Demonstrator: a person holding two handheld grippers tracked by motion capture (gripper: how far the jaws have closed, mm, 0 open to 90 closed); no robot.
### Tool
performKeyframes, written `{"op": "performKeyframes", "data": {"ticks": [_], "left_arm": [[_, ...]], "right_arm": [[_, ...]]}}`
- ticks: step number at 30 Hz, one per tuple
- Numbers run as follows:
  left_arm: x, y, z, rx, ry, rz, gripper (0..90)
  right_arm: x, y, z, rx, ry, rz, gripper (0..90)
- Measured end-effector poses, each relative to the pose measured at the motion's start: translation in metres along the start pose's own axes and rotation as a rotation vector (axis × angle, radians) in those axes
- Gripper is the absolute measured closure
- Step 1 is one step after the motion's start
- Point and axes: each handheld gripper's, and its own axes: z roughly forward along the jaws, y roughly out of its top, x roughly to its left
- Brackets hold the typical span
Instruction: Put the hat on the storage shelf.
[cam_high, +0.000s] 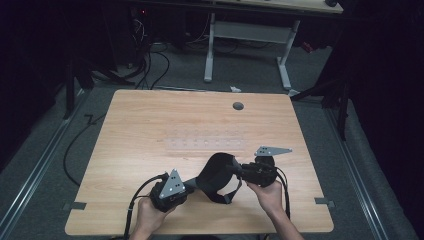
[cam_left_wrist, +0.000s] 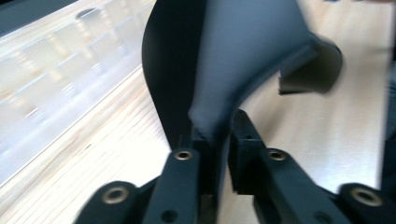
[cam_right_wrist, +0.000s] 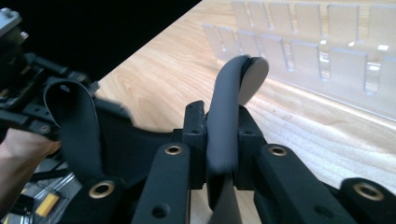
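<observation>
Left gripper (cam_left_wrist: 212, 140) and right gripper (cam_right_wrist: 223, 135) fingers each clamped on the floppy black rubber strap (cam_high: 216, 175), keeping it stretched above the wooden counter (cam_high: 150, 130).

A clear slotted tray (cam_high: 206, 143) lies mid-table (cam_high: 150, 120), a white-legged desk (cam_high: 250, 30) standing beyond.

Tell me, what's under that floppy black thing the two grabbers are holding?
Under the black flexible piece lies the wooden table. The table part directly beneath it is covered. Behind it lies a clear slotted tray.
</observation>
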Motion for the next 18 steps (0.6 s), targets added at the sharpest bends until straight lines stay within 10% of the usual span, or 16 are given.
{"op": "performKeyframes", "data": {"ticks": [9,18], "left_arm": [[-0.007,0.004,-0.001,0.001,-0.026,-0.012,86.5],[0.004,0.015,-0.015,-0.071,-0.019,-0.087,86.4]], "right_arm": [[-0.003,0.002,-0.004,-0.066,0.001,0.031,62.2],[-0.016,-0.012,-0.018,-0.057,-0.136,0.003,51.7]]}}
